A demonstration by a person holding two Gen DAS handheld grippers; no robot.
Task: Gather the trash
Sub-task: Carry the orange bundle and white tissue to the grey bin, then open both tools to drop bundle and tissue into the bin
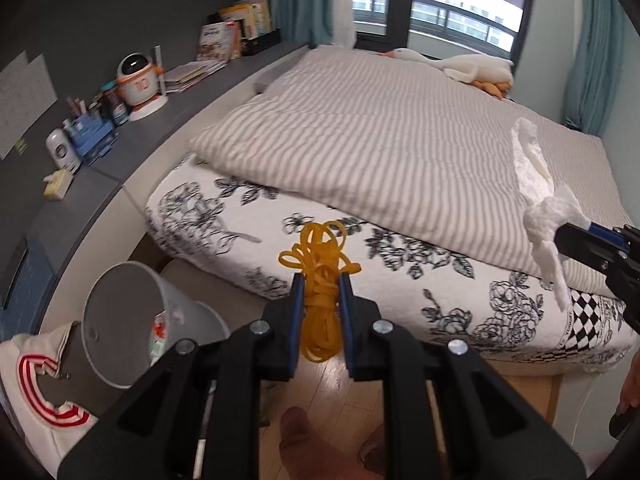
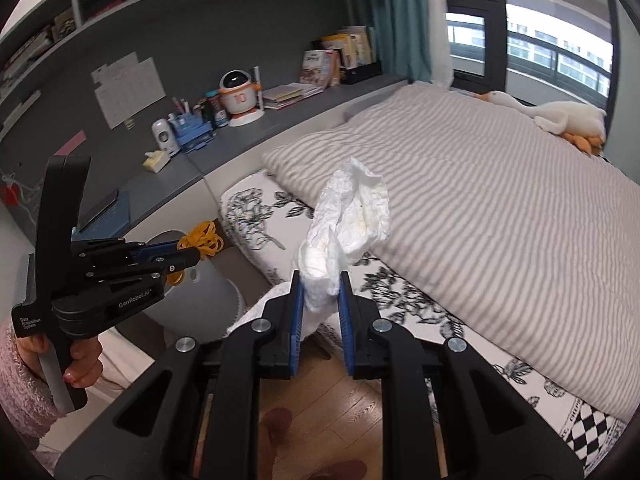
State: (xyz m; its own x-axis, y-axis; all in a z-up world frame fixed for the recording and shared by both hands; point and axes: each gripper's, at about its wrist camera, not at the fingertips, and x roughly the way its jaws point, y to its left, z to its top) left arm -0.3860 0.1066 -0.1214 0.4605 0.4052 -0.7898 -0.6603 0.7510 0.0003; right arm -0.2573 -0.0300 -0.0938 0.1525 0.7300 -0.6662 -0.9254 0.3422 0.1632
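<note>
Two grips loaded: my left gripper (image 1: 320, 280) pinches rubber bands (image 1: 320, 264), right gripper (image 2: 320, 280) pinches a tissue (image 2: 348, 216). I center each over the bin (image 1: 132, 320) at the bed's (image 1: 400, 140) corner before letting go.

Grippers: two, left (image 1: 322, 280) and right (image 2: 319, 280). Rubber-band bundles (image 1: 322, 268): one. Crumpled tissues (image 2: 348, 220): one. Bins (image 1: 132, 324): one. Beds (image 1: 400, 184): one. Toy robots (image 1: 138, 80): one. Plush geese (image 1: 460, 66): one.
</note>
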